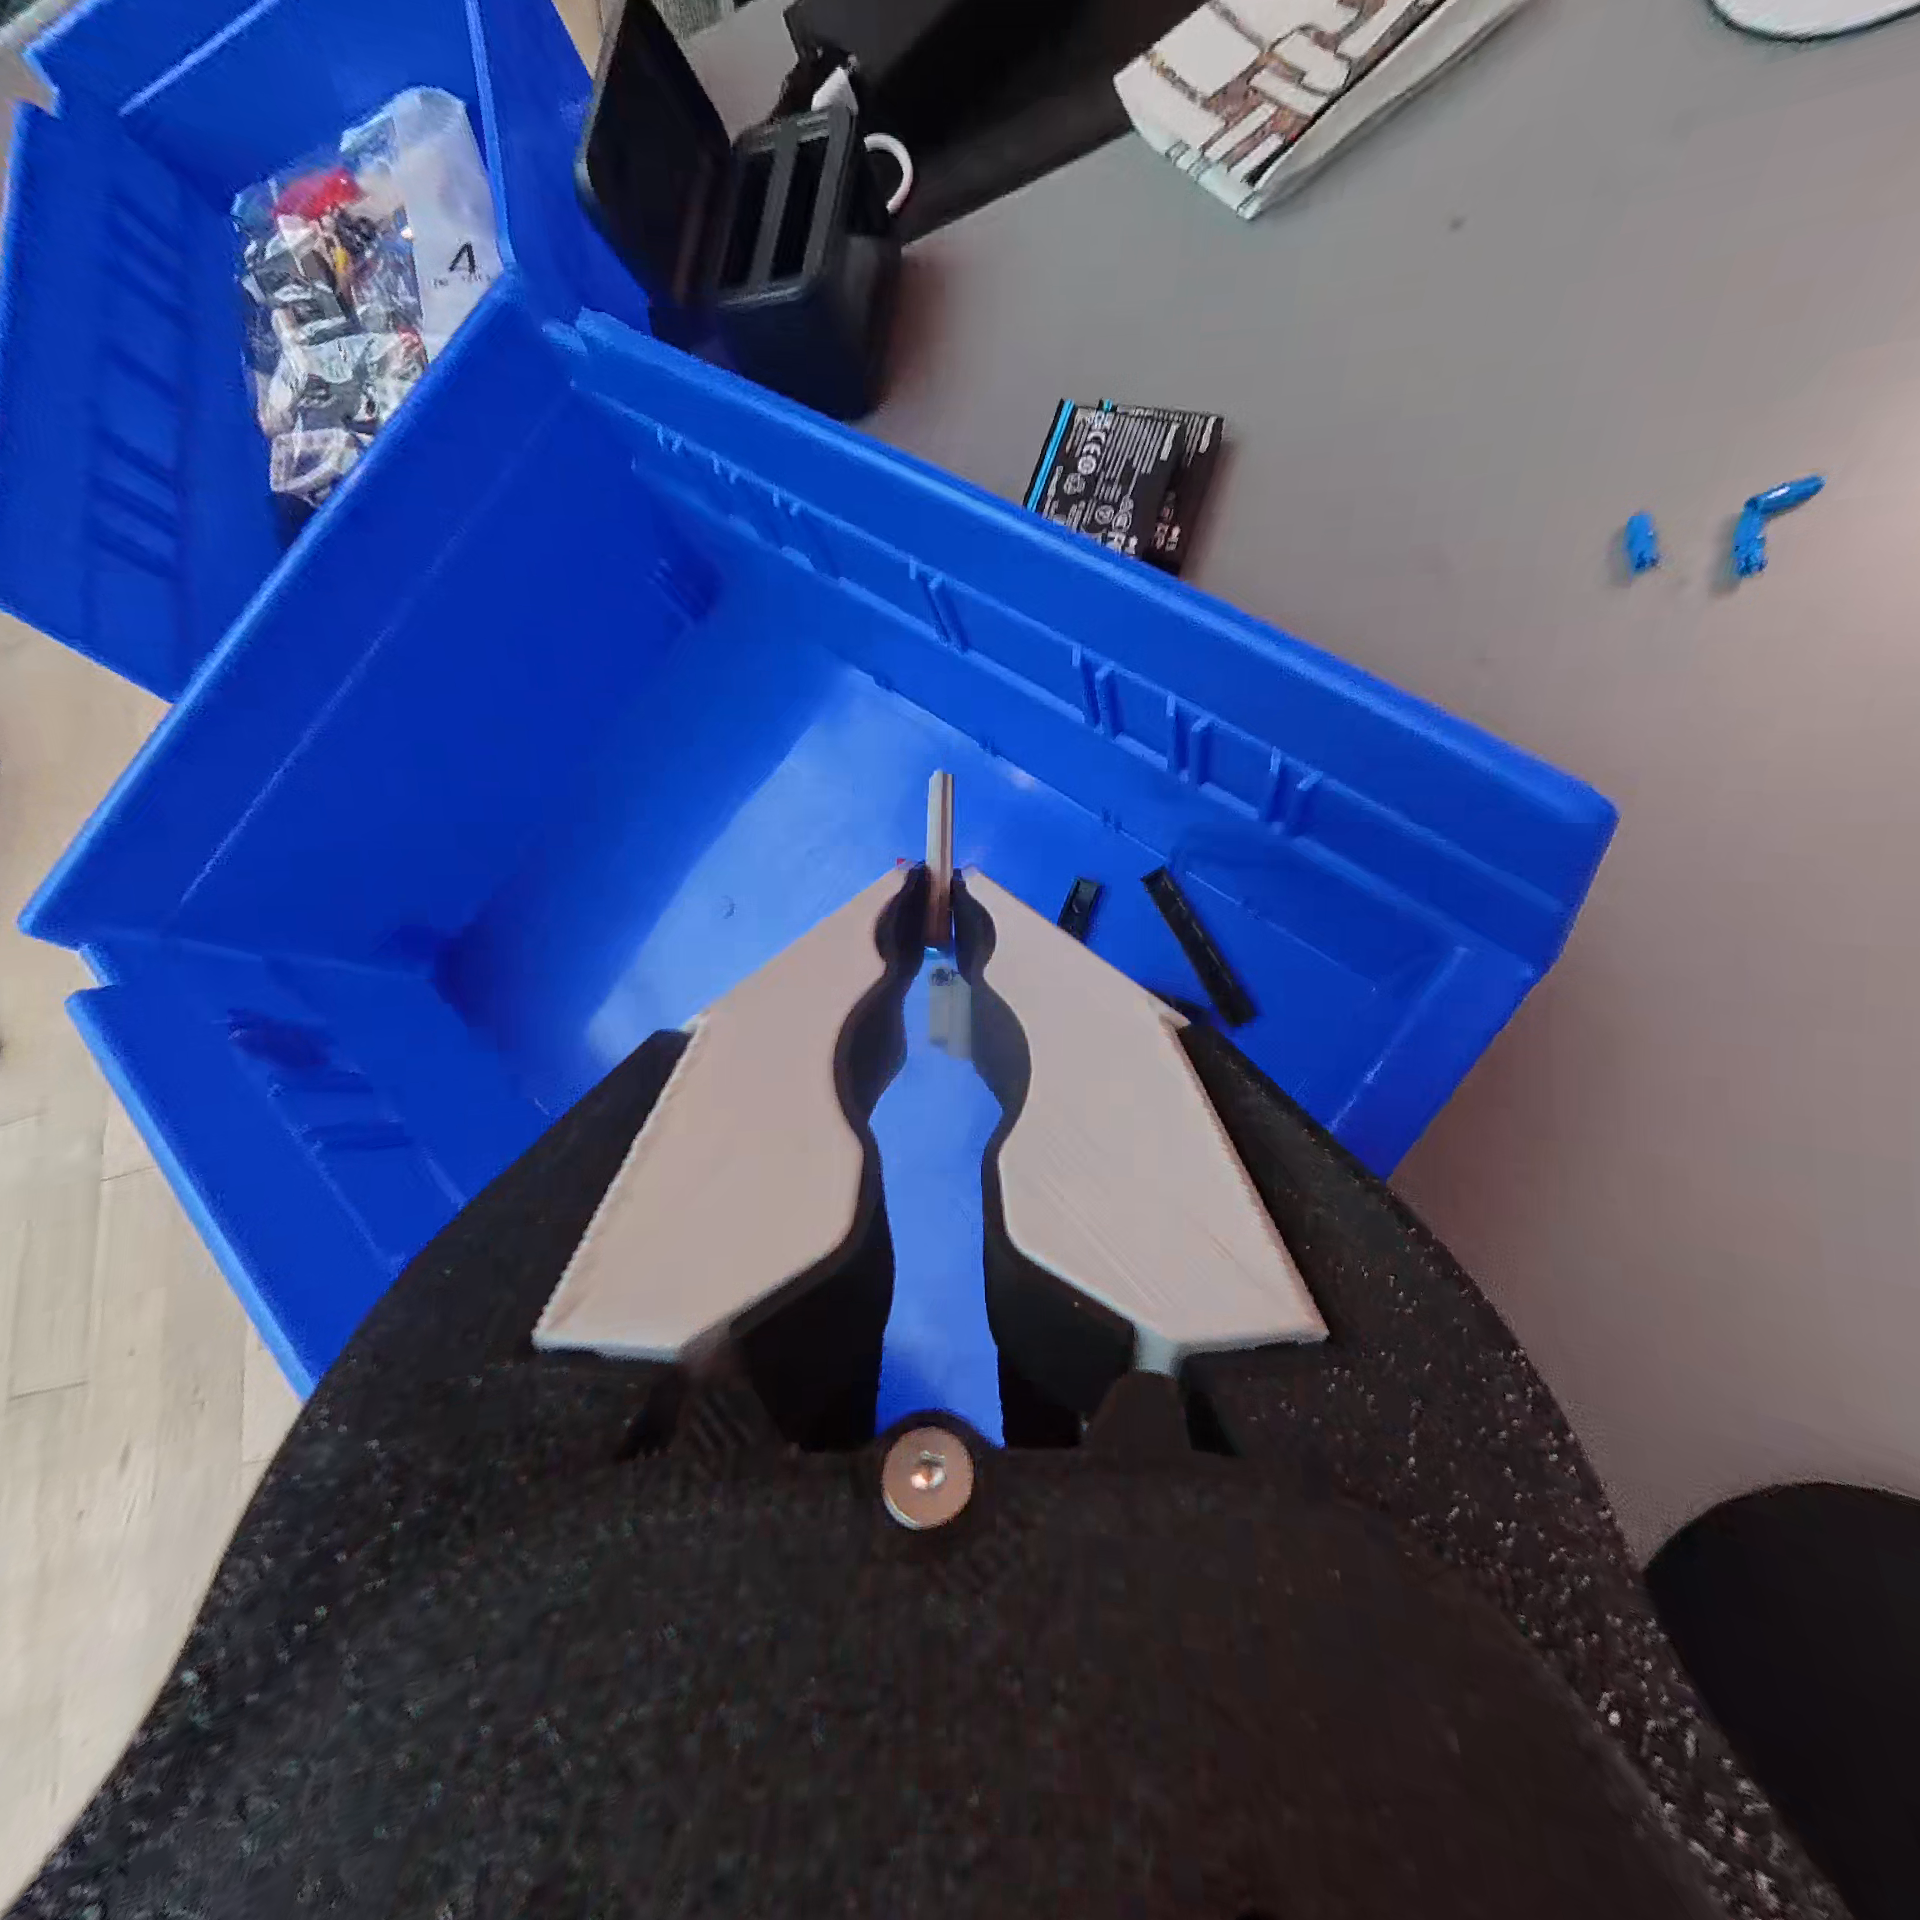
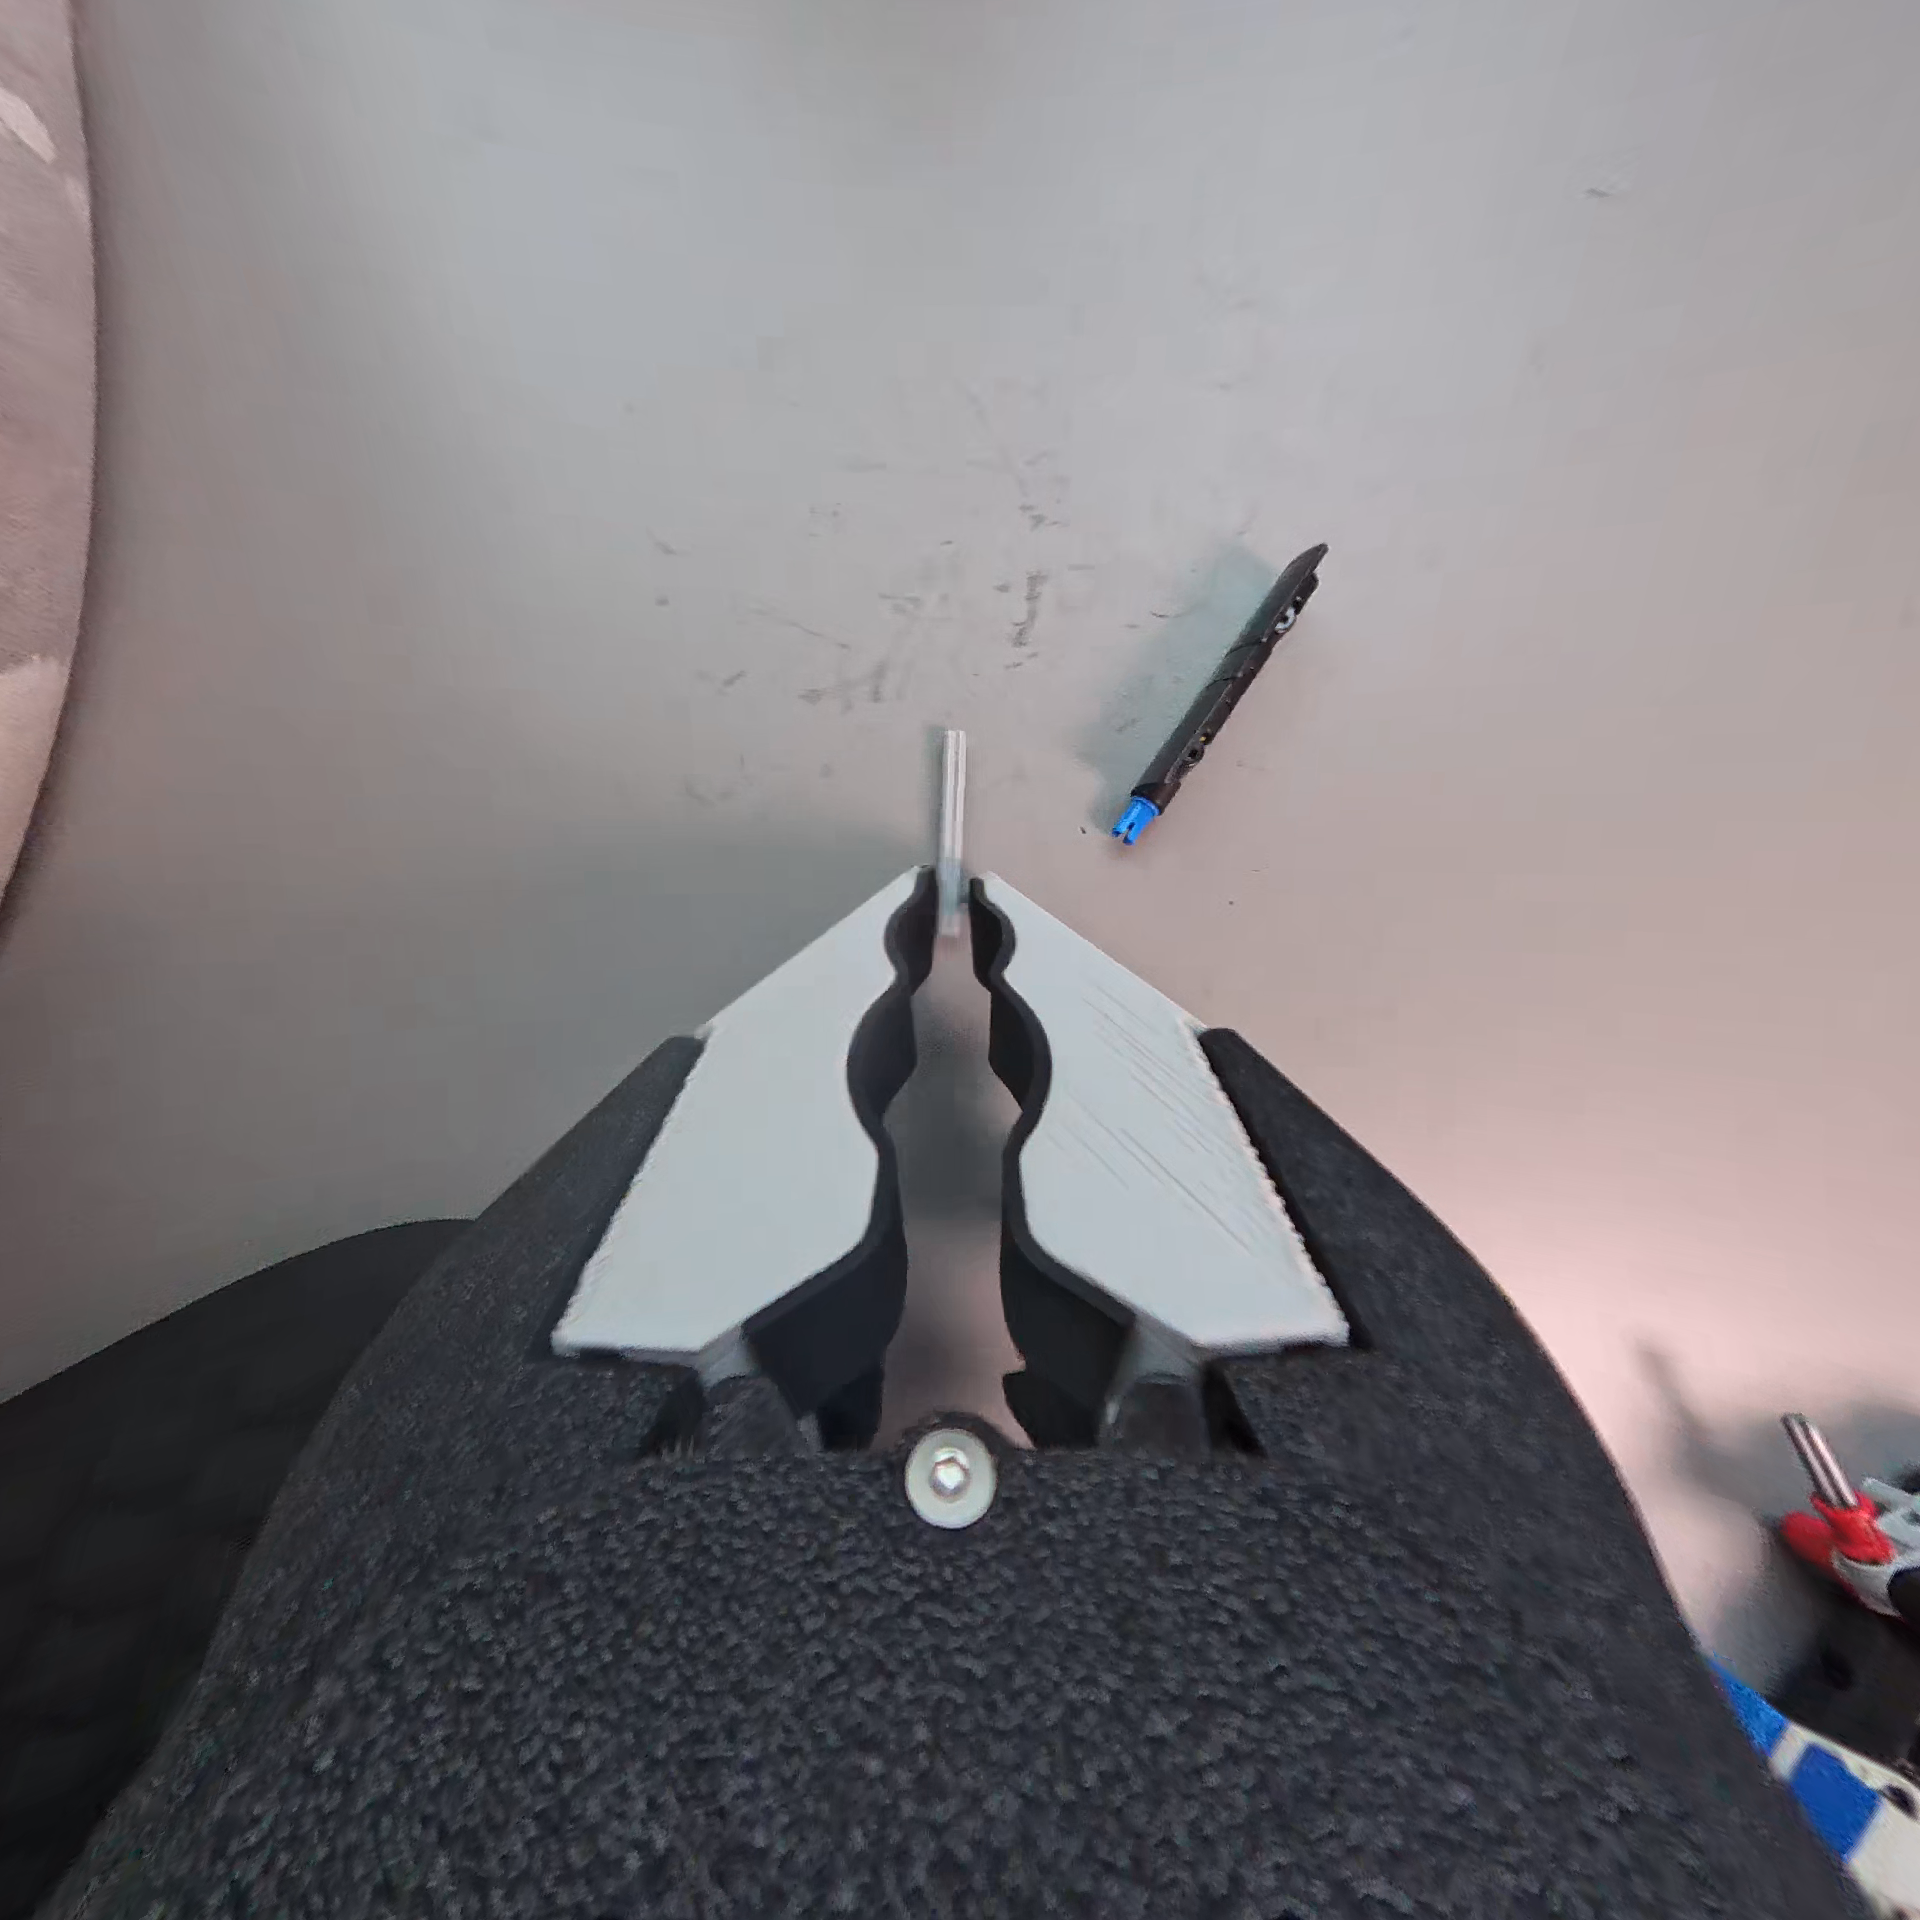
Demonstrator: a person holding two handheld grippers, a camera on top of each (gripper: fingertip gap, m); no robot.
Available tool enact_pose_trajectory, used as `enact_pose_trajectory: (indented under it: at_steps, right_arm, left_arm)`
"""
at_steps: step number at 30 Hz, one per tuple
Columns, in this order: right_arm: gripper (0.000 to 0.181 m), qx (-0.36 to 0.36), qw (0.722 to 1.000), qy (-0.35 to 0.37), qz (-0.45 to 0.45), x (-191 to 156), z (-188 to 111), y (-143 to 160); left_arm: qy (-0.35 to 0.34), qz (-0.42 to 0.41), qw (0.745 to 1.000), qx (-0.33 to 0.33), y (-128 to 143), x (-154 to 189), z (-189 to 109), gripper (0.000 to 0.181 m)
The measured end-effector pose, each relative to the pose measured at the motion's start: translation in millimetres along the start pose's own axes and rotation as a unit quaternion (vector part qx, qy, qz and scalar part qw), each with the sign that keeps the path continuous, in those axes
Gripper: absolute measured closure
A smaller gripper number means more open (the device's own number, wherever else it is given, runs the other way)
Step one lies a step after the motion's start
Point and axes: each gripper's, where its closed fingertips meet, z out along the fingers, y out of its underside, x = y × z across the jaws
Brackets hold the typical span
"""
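Note:
In the left wrist view my left gripper [image 1: 940,891] is shut on a thin grey bar-shaped piece [image 1: 940,831] that sticks out past the fingertips. It hangs over the inside of a blue plastic bin [image 1: 499,748]. Two small black strips [image 1: 1197,943] lie on the bin floor to the right of the tips. In the right wrist view my right gripper [image 2: 948,885] is shut on a thin grey rod [image 2: 952,795] above a grey tabletop [image 2: 520,520]. A black beam with a blue pin at its end [image 2: 1221,691] lies on the table just to the right of it.
A second blue bin [image 1: 114,364] behind the first holds a clear bag of small parts [image 1: 343,291]. On the table are a black battery pack [image 1: 1127,483], a black charger case [image 1: 790,239], a booklet [image 1: 1299,83] and small blue pieces [image 1: 1766,525]. A red, white and blue model [image 2: 1860,1538] sits at the right edge. The grippers' ends are close to 45 cm from one another.

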Motion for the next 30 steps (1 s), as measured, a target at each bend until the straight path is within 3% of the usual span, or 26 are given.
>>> enact_pose_trajectory:
  at_steps: [3,6,9,11,13,15,17,20,24,30]
  right_arm:
    - [0.177,-0.010,1.000,-0.004,-0.008,1.3,0.5,-0.5]
    - [0.177,0.013,1.000,0.010,-0.022,3.1,1.0,-11.9]
    - [0.177,0.057,0.996,0.049,-0.050,10.1,-4.2,-36.7]
    - [0.177,0.087,0.990,0.081,-0.074,15.3,-8.8,-57.8]
    - [0.177,0.108,0.983,0.104,-0.106,15.9,-11.3,-79.0]
    - [0.177,0.132,0.973,0.124,-0.141,13.4,-12.9,-101.3]
    - [0.177,0.151,0.967,0.127,-0.160,7.0,-13.5,-119.6]
    - [0.177,0.160,0.963,0.126,-0.178,0.1,-14.4,-133.6]
    - [0.177,0.162,0.962,0.124,-0.182,-2.2,-15.0,-137.6]
    - [0.178,0.184,0.959,0.116,-0.179,-5.6,-14.9,-143.2]
  left_arm:
    - [-0.008,0.004,1.000,0.013,1.7,2.5,-3.7,0.167]
    - [0.001,0.005,0.997,0.074,-19.7,9.6,-21.4,0.156]
    - [0.119,0.025,0.975,0.185,-60.9,63.6,-60.0,0.157]
    - [0.284,0.027,0.930,0.232,-78.6,129.9,-92.0,0.159]
    - [0.441,0.026,0.869,0.224,-79.2,196.9,-118.1,0.157]
    - [0.539,0.029,0.820,0.192,-69.6,250.7,-127.9,0.156]
    - [0.596,0.025,0.790,0.143,-56.6,289.8,-127.4,0.153]
    - [0.613,0.028,0.782,0.112,-49.5,316.5,-120.8,0.155]
    - [0.604,0.051,0.789,0.106,-45.2,323.4,-115.7,0.179]
    - [0.601,0.059,0.790,0.109,-41.4,321.5,-116.0,0.181]
